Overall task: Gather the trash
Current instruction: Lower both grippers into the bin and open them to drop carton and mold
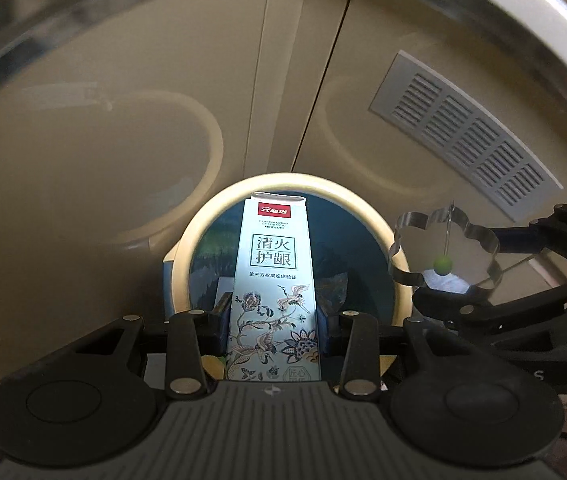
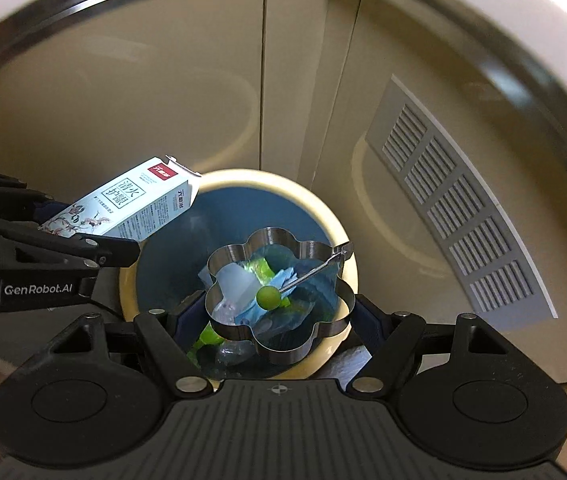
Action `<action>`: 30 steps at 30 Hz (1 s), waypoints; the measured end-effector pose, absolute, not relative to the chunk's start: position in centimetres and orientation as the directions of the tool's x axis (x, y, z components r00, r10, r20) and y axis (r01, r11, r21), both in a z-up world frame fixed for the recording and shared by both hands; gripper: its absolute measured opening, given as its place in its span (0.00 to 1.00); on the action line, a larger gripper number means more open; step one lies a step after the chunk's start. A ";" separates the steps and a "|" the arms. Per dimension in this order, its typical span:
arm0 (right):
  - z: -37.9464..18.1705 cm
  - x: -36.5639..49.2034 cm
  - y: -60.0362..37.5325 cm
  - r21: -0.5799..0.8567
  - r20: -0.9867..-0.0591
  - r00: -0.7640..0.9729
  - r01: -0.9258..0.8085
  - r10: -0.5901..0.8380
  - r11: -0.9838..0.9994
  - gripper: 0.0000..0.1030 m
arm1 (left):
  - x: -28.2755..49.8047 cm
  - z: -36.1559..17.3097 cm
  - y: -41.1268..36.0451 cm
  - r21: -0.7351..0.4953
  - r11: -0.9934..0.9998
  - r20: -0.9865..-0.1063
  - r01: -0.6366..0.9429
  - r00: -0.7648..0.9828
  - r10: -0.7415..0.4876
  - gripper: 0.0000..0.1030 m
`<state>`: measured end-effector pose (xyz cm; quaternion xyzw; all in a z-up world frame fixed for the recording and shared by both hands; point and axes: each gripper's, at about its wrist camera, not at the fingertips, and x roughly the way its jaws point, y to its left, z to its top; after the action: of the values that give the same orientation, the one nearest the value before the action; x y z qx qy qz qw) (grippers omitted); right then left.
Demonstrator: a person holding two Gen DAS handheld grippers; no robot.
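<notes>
Straight ahead of both grippers: a round bin (image 2: 329, 354) with a cream rim and blue inside, already holding crumpled blue, green and clear scraps (image 2: 243, 304). Over its far-left edge, a pale toothpaste box (image 1: 273, 284), long axis along the left gripper (image 1: 273, 316) fingers, red-label end pointing away, clamped tight on both sides. Over the opening, a flower-shaped metal ring (image 2: 279, 294) with a green-ball wire handle (image 2: 269, 297), pinched by the right gripper (image 2: 279, 312).
</notes>
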<state>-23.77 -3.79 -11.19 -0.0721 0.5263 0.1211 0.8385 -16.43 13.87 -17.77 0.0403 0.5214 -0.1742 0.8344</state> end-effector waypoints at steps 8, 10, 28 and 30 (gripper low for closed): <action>-14.1 -21.1 -3.2 0.005 -0.929 0.355 -0.272 0.105 0.962 0.76 | -14.1 -20.3 13.3 -0.092 0.938 -0.910 0.335 0.355 -0.216 0.42; -14.9 -20.4 -3.0 0.002 -0.934 0.343 -0.270 0.098 0.963 0.76 | -13.4 -21.1 12.9 -0.078 0.938 -0.918 0.338 0.343 -0.200 0.42; -19.8 -17.0 -2.7 -0.028 -0.968 0.249 -0.243 0.034 0.970 0.76 | -9.9 -25.4 11.2 -0.007 0.934 -0.952 0.356 0.282 -0.115 0.42; -19.9 -16.7 -2.6 -0.028 -0.968 0.249 -0.240 0.033 0.970 0.76 | -9.8 -25.4 11.1 0.001 0.930 -0.954 0.368 0.279 -0.110 0.44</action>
<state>-16.71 -2.56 -19.86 -0.0849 0.6067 0.0869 0.7856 -9.79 11.08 -25.39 0.1112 0.5810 -0.1509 0.7920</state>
